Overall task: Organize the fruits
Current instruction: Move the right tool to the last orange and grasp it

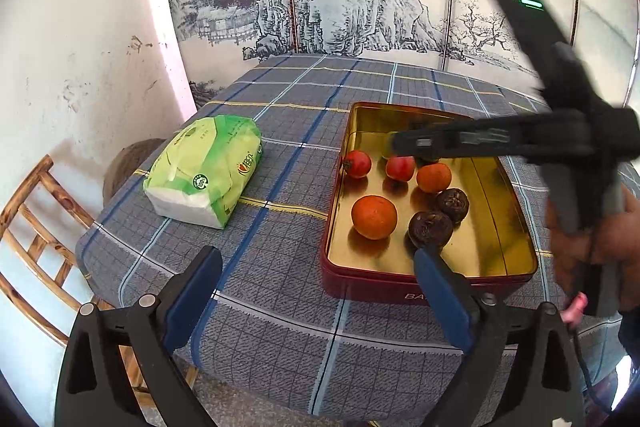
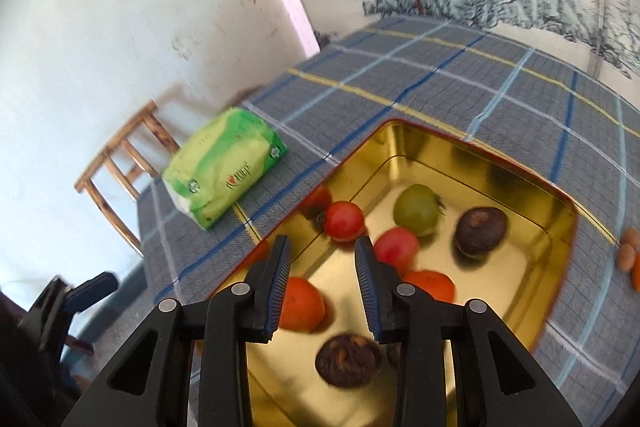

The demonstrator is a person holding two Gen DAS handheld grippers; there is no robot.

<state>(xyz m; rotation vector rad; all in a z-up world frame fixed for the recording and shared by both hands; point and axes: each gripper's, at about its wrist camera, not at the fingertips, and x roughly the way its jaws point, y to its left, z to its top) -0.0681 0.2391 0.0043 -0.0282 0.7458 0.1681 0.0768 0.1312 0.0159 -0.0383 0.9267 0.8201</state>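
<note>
A red tin with a gold inside [image 1: 500, 187] [image 2: 532, 227] sits on the checked tablecloth. In it lie two red tomatoes [image 1: 357, 164] [image 2: 343, 221], two oranges [image 1: 374, 211] [image 2: 300, 303], dark brown wrinkled fruits [image 1: 430, 229] [image 2: 482, 230] and a green tomato [image 2: 416, 209]. My left gripper [image 1: 320, 283] is open and empty, low at the tin's near left corner. My right gripper [image 2: 322, 255] is open and empty, hovering over the fruits in the tin; in the left wrist view [image 1: 400, 143] it reaches in from the right.
A green tissue pack [image 1: 204, 169] [image 2: 222, 169] lies on the cloth left of the tin. A wooden chair [image 1: 36, 227] [image 2: 120, 163] stands past the table's left edge. Small orange fruits [image 2: 630, 253] lie on the cloth right of the tin. A painted screen stands behind.
</note>
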